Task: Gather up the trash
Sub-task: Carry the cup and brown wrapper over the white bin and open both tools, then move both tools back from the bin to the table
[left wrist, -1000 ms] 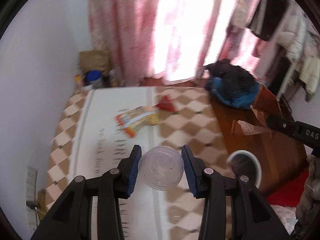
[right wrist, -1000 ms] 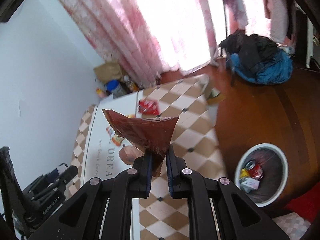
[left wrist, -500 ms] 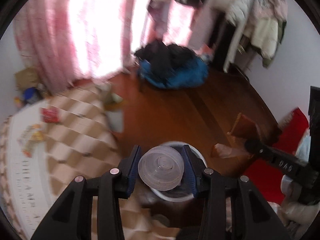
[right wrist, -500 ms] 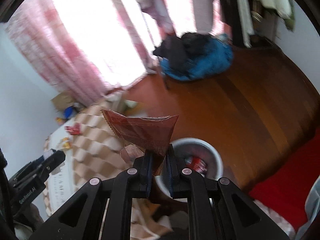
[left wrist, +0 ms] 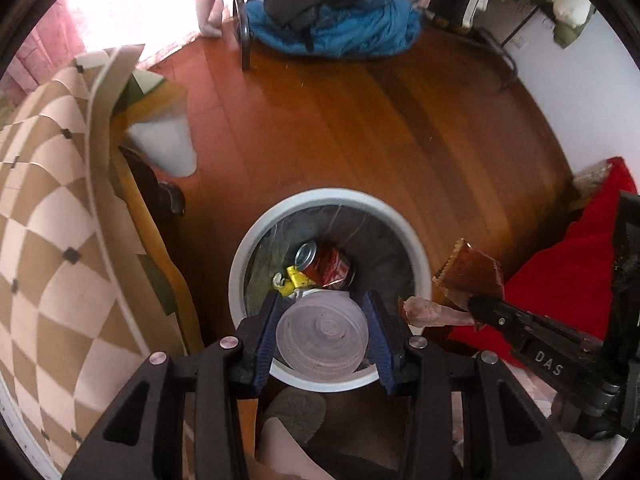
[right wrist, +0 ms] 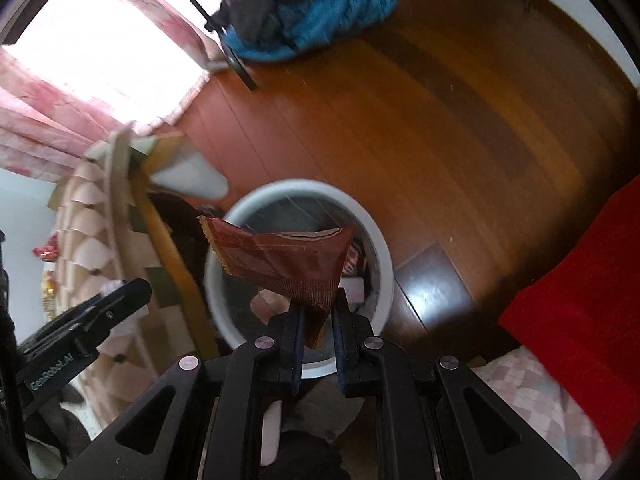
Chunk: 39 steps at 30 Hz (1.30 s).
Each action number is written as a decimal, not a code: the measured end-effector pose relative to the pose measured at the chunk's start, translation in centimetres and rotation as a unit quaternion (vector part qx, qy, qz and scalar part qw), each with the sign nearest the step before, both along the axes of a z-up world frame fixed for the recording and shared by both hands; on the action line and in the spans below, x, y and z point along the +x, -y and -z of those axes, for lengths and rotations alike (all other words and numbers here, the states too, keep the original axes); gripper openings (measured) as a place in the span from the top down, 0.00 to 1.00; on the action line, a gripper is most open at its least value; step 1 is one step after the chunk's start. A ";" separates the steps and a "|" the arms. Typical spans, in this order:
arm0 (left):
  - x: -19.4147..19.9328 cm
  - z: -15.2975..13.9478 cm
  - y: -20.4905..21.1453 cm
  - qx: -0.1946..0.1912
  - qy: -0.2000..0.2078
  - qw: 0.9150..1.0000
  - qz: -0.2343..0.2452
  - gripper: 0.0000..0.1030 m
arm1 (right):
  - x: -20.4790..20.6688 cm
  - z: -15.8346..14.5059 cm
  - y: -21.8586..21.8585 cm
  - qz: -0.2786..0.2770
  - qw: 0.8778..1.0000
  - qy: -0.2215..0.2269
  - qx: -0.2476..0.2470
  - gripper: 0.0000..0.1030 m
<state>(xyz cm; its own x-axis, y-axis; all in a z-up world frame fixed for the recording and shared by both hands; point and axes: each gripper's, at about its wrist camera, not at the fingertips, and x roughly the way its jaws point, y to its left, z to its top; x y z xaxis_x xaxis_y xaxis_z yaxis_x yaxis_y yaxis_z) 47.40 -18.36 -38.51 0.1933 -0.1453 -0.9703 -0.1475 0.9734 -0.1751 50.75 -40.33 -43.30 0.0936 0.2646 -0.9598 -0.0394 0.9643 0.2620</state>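
My left gripper (left wrist: pixel 322 330) is shut on a clear plastic cup (left wrist: pixel 322 339), seen bottom-first, and hangs over the near side of a white-rimmed trash bin (left wrist: pixel 412 240) on the wooden floor. Inside the bin lie a red soda can (left wrist: pixel 326 266) and a yellow scrap (left wrist: pixel 294 280). My right gripper (right wrist: pixel 317 322) is shut on a brown torn wrapper (right wrist: pixel 280 264) above the same bin (right wrist: pixel 380 248). In the left wrist view that wrapper (left wrist: pixel 472 276) and the right gripper (left wrist: pixel 480 310) sit just right of the bin's rim.
A table with a checkered cloth (left wrist: pixel 44 216) stands left of the bin, its edge close by. A blue and black bundle of clothes (left wrist: pixel 332 16) lies at the far side of the floor. A red cloth (left wrist: pixel 576 264) is to the right. A person's foot (left wrist: pixel 296 412) is below the bin.
Both grippers have swung from over the table to the right and down, tipping to look straight into the bin. The cup and the wrapper stay gripped.
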 end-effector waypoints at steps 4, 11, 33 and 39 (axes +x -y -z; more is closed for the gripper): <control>0.1 0.8 0.0 0.011 -0.012 1.000 -0.007 0.60 | 0.5 2.6 -0.5 -0.018 1.000 -0.020 -0.015 0.87; -0.7 0.3 -1.7 0.027 -0.003 0.999 -0.030 0.08 | 1.3 3.3 -2.6 -0.039 0.998 -0.017 -0.056 0.53; -3.9 -5.9 -2.7 0.059 0.062 0.996 -0.030 0.01 | -2.2 -5.0 -1.8 -0.015 0.994 0.029 -0.104 0.00; -5.0 -11.1 -5.0 0.072 0.112 0.990 -0.042 0.01 | -3.0 -10.3 -3.3 -0.009 0.994 0.065 -0.086 0.00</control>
